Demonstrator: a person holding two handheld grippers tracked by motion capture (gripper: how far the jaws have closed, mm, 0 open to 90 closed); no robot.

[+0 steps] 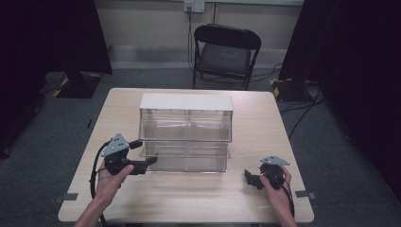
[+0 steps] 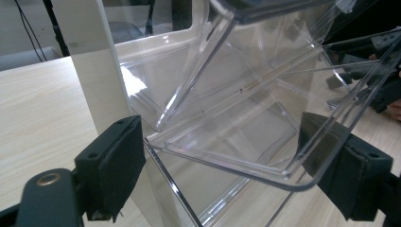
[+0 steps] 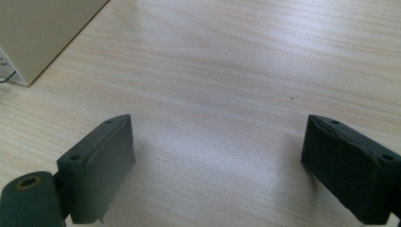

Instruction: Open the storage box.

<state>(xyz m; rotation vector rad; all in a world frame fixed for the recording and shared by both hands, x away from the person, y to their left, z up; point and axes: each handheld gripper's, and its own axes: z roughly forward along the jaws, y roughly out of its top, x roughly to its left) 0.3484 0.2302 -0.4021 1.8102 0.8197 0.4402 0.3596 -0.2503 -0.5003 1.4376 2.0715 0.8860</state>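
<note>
A clear plastic bin organizer [image 1: 187,130] with a white top [image 1: 186,101] stands in the middle of the table. My left gripper [image 1: 143,153] is at its lower left corner, open. In the left gripper view the jaws of the left gripper [image 2: 222,142] stand wide apart around the rounded front edge of a clear bin [image 2: 246,118] that tilts outward, next to the white side panel [image 2: 94,71]. My right gripper [image 1: 253,179] rests open on the table to the right of the organizer, apart from it. Bare wood lies between the jaws of the right gripper [image 3: 217,142].
The light wooden table [image 1: 198,198] has free room in front of and beside the organizer. A corner of the white panel [image 3: 42,33] shows at the upper left of the right gripper view. A black folding chair [image 1: 226,52] stands behind the table.
</note>
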